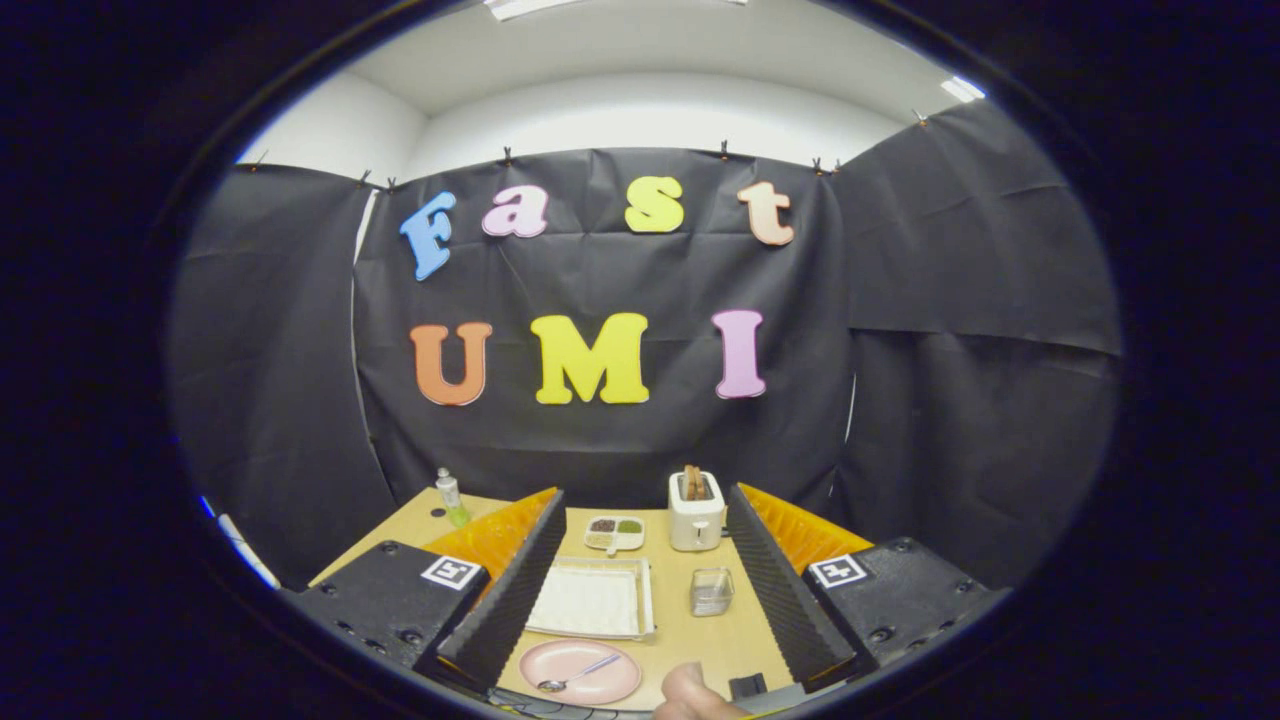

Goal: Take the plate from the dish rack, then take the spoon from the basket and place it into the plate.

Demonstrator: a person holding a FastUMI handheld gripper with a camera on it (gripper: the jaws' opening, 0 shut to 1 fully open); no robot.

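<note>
A pink plate point(580, 672) lies flat on the wooden table point(710, 640), between my two fingers and close to the left one. In the plate rests a metal spoon point(577, 676), its bowl toward me and its handle pointing away to the right. My gripper point(640, 600) is held above the table and stands open, the ribbed black fingers point(505, 600) wide apart with nothing between their pads. A white drying mat point(592, 598) lies just beyond the plate.
A small clear cup point(711, 591) stands right of the mat. A white toaster point(696, 512) with toast and a small divided dish point(614, 532) sit at the table's far edge. A small bottle point(451, 497) stands far left. A fingertip point(690, 695) shows nearest me.
</note>
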